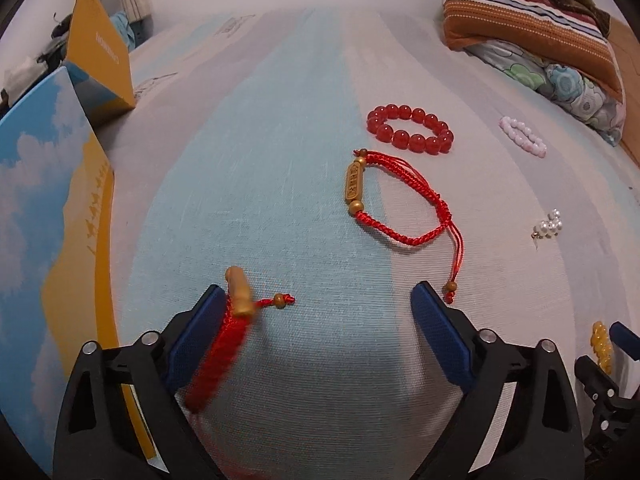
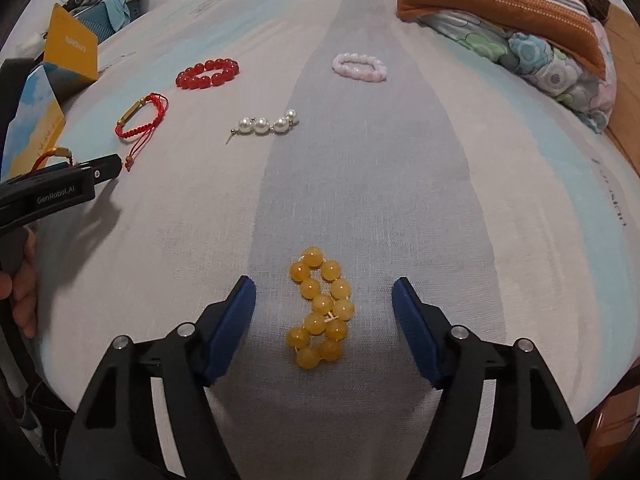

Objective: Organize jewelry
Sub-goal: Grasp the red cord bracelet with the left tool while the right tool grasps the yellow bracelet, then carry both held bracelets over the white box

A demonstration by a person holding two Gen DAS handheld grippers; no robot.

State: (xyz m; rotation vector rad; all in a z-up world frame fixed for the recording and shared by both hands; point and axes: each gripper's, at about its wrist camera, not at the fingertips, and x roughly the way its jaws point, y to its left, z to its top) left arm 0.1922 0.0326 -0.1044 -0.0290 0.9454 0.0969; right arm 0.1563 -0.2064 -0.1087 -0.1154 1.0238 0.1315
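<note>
My left gripper [image 1: 320, 304] is open; a blurred red cord bracelet with a gold tube [image 1: 228, 328] hangs against its left finger. A second red cord bracelet [image 1: 394, 196] lies ahead on the bedsheet, with a red bead bracelet [image 1: 410, 128], a pink bead bracelet [image 1: 522, 136] and pearl earrings [image 1: 548, 224] beyond and to the right. My right gripper [image 2: 322, 292] is open, with a yellow bead bracelet [image 2: 322, 306] lying between its fingers. The right wrist view also shows the pearls [image 2: 266, 124], pink beads [image 2: 360, 66], red beads [image 2: 208, 74] and the left gripper [image 2: 60, 188].
An open yellow and sky-blue box [image 1: 48, 184] with its raised lid [image 1: 100, 60] stands at the left of the bed. Folded blankets and a striped pillow [image 1: 532, 24] lie at the far right. The striped bedsheet [image 2: 360, 184] drops off at the near edge.
</note>
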